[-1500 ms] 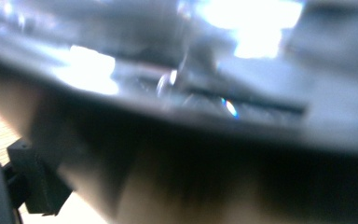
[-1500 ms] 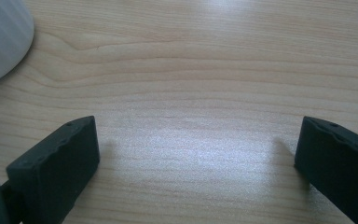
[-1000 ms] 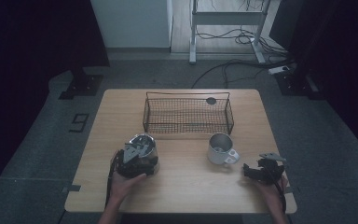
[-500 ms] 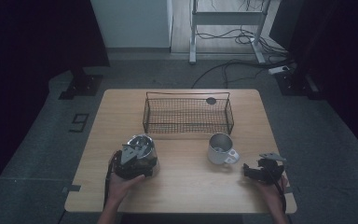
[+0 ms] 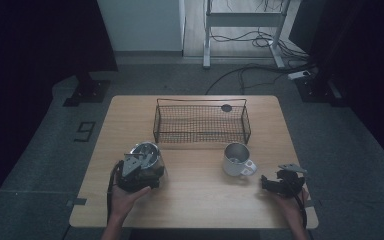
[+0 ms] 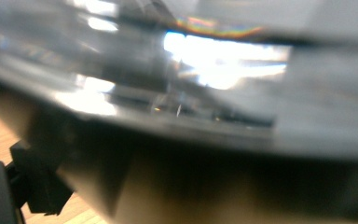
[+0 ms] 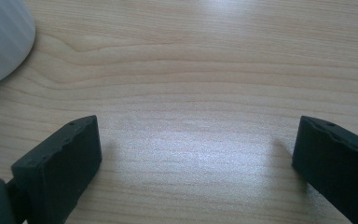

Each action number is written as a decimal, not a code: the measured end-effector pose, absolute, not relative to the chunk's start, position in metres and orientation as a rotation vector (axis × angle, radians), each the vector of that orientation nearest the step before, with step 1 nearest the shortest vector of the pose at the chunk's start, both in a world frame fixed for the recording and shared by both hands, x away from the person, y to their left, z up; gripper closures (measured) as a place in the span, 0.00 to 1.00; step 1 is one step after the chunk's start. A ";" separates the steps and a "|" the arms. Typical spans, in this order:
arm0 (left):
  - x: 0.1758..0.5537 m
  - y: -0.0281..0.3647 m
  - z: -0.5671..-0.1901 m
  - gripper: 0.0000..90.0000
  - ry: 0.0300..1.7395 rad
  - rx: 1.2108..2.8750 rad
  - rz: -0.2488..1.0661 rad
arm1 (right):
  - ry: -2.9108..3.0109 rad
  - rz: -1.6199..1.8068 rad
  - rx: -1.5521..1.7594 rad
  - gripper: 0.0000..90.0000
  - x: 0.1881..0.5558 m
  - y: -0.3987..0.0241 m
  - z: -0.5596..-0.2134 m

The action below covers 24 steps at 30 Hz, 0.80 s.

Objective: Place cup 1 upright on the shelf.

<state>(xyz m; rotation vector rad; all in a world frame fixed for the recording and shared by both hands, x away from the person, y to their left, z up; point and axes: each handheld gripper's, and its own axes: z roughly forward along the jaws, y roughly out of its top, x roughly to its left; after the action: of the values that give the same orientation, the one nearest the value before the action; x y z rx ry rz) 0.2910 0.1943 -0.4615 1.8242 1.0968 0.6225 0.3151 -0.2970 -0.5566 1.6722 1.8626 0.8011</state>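
I'm looking along my right hand-held gripper [image 7: 193, 154] and its jaws are standing wide apart, released, with nothing but bare wood grain between them. From above, that right hand-held gripper [image 5: 279, 181] is sitting low over the surface [image 5: 200, 210] near its front right corner, my right hand [image 5: 294, 206] gripping it from behind. The white mug [image 5: 237, 160] is standing upright just to the left of it, apart from the jaws, handle turned toward the gripper; in the right gripper view, the mug [image 7: 0, 37] is edging in at the top left corner.

Over on the other side, my left hand [image 5: 125, 200] is holding the left hand-held gripper [image 5: 139, 172] well to the left of the mug. It is pressed right up against a shiny metal pot [image 5: 146, 153], which is sitting on the surface just ahead of it. In the left gripper view, that pot [image 6: 191, 93] is looming as a blurred, gleaming wall of reflections, with one black jaw peeking at the lower left. I cannot tell whether those jaws are clenched on the pot or merely standing beside it.

Behind the mug, toward the far edge, a black wire basket [image 5: 201, 121] is standing, and a small dark disc [image 5: 226, 107] is lying near its far right corner.
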 end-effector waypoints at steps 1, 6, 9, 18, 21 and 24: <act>0.290 0.196 -0.457 0.04 1.099 1.812 0.627 | 1.861 0.802 1.673 0.02 0.315 -0.297 -0.557; 0.294 0.197 -0.448 0.04 1.115 1.792 0.630 | 1.861 0.803 1.673 0.02 0.315 -0.297 -0.557; 0.300 0.198 -0.441 0.04 1.136 1.781 0.639 | 1.861 0.804 1.672 0.02 0.315 -0.297 -0.557; 0.304 0.206 -0.433 0.04 1.161 1.753 0.619 | 1.860 0.804 1.672 0.02 0.315 -0.297 -0.556; 0.306 0.208 -0.431 0.04 1.165 1.751 0.617 | 1.857 0.804 1.672 0.03 0.315 -0.297 -0.556; 0.307 0.208 -0.427 0.04 1.158 1.750 0.621 | 1.854 0.803 1.672 0.04 0.315 -0.297 -0.556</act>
<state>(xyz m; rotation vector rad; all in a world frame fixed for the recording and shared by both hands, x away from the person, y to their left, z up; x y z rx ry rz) 0.3074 0.2084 -0.4271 1.7496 1.1581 0.6212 0.3146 -0.2974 -0.5564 1.6721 1.8542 0.8032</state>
